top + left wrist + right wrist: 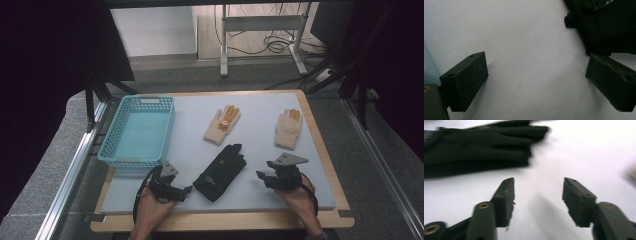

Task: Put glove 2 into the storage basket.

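Observation:
A black glove (pixel 221 172) lies flat on the white mat (pixel 260 107), between my two grippers. My left gripper (pixel 185 192) rests just left of its cuff, jaws pointing right. In the left gripper view that gripper (pixel 536 80) stands wide open over bare mat, with the black glove (pixel 609 22) at the upper right, close to one jaw. My right gripper (pixel 261 176) sits right of the glove and points left. The right gripper view, blurred, has that gripper (pixel 537 195) open with nothing between its jaws and the black glove (pixel 479 147) ahead at the upper left.
A turquoise basket (pixel 137 131) stands empty at the mat's left; its corner (pixel 429 67) edges the left gripper view. Two cream gloves with orange fingertips (pixel 222 125) (pixel 288 128) lie farther back. The table's wooden edge (pixel 225 220) runs near the hands.

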Demonstrator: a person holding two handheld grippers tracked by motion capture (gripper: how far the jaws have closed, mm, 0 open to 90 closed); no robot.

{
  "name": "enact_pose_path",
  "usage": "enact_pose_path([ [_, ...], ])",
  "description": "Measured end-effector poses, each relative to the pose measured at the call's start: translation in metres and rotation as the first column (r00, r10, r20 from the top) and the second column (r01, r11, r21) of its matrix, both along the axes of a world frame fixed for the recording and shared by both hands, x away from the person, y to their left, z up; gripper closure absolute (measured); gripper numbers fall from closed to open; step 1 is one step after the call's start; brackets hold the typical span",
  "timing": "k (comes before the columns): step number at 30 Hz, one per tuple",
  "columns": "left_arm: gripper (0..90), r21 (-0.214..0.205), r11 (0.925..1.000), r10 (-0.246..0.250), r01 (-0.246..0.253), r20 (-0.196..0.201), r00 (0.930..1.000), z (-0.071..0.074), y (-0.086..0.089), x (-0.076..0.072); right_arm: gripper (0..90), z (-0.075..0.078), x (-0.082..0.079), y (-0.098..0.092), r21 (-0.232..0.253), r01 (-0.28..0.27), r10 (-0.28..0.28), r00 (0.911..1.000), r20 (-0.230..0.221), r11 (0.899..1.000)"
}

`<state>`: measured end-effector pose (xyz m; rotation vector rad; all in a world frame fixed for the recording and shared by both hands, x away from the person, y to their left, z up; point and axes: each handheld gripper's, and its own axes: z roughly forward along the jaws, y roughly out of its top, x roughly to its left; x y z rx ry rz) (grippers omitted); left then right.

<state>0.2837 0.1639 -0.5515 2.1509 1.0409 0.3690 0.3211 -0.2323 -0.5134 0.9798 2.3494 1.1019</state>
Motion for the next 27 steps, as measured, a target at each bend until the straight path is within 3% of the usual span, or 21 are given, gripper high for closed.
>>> enact_pose_path([
  [6, 4.3, -0.001, 1.0000, 0.000, 0.000, -0.002, 1.0000, 0.000, 0.000, 0.000, 28.9, -0.007, 0.011, -0.022, -0.003, 0.078, -0.078, 0.9966, -0.026, 0.997],
  [9, 4.4, -0.002, 1.0000, 0.001, -0.001, -0.003, 1.0000, 0.000, 0.000, 0.000, 25.4, -0.013, 0.015, -0.027, -0.033, 0.099, -0.100, 0.9946, -0.030, 0.995],
  [14, 4.5, -0.003, 1.0000, 0.000, 0.000, -0.004, 1.0000, 0.000, 0.001, 0.000, 21.7, -0.017, 0.017, -0.025, -0.061, 0.090, -0.093, 0.9950, -0.038, 0.994],
  [20, 5.1, -0.004, 1.0000, 0.001, -0.001, -0.002, 1.0000, 0.001, 0.001, 0.000, 21.6, -0.018, 0.017, -0.026, -0.059, 0.090, -0.093, 0.9951, -0.035, 0.994],
  [24, 5.4, -0.037, 0.9993, 0.008, -0.009, -0.021, 0.9997, 0.003, 0.004, 0.000, 21.6, -0.018, 0.017, -0.026, -0.059, 0.091, -0.093, 0.9951, -0.033, 0.994],
  [27, 5.8, -0.038, 0.9992, 0.007, -0.008, -0.020, 0.9998, 0.008, 0.005, -0.003, 21.5, -0.018, 0.017, -0.026, -0.057, 0.092, -0.094, 0.9950, -0.034, 0.994],
])
